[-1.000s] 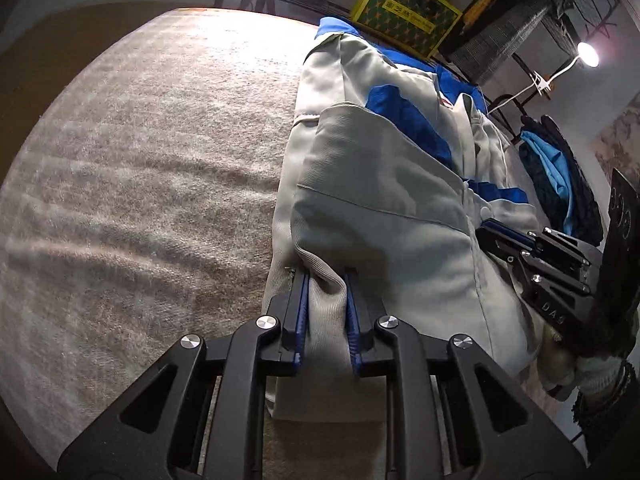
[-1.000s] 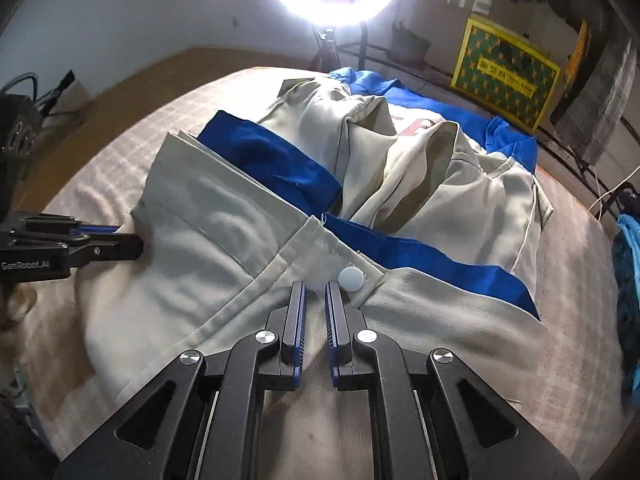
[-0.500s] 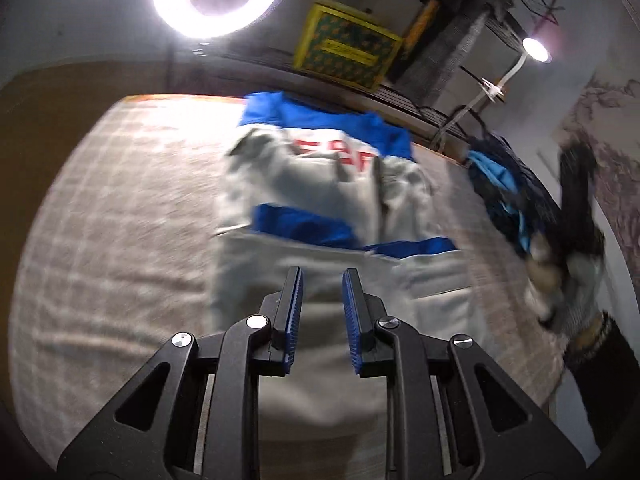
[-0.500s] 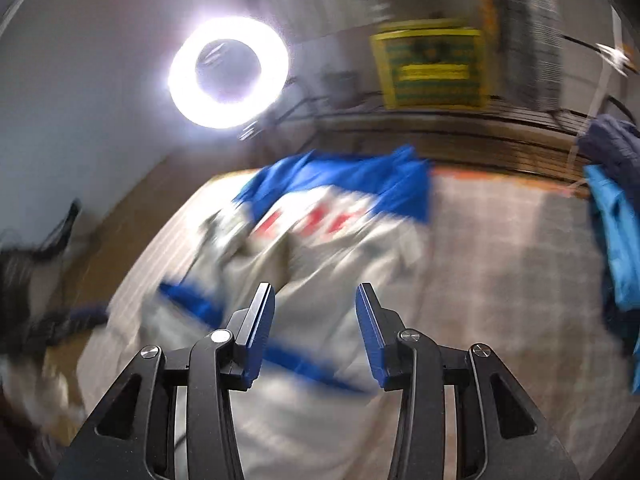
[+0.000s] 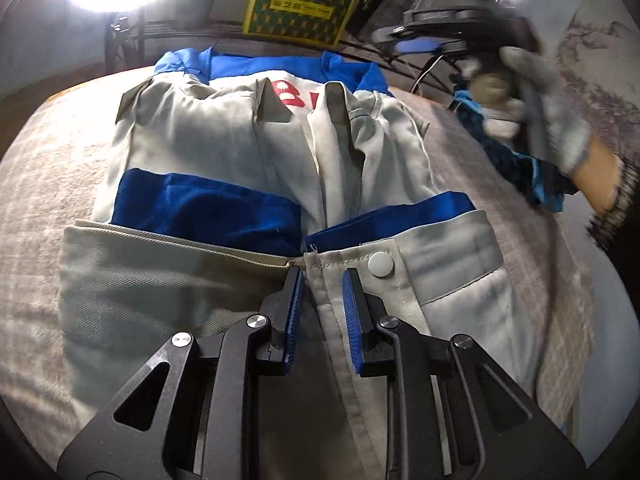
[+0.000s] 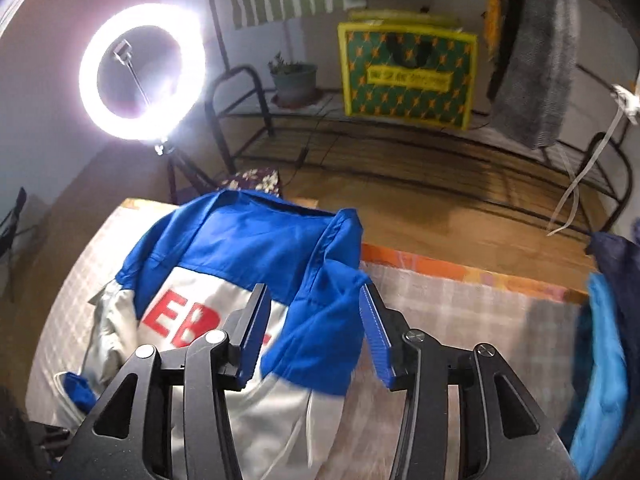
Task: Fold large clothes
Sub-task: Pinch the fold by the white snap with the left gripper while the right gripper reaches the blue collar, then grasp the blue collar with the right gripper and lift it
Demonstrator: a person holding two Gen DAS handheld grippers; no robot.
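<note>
1. We see the grey-and-blue jacket [image 5: 224,152] lying on the checked bedcover [image 5: 36,208], its lower part folded up over the blue band, white snap button [image 5: 381,263] showing.
2. Left gripper [image 5: 320,280] hangs over the folded hem, jaws parted, gripping nothing.
3. Right gripper [image 6: 316,312] sits above the jacket's blue collar end [image 6: 256,248], jaws spread wide, nothing between them.
4. Gloved right hand [image 5: 532,92] shows blurred in the left wrist view, off the jacket's side.
5. Ring light [image 6: 142,70] and yellow-green box [image 6: 408,76] stand behind the bed.
</note>
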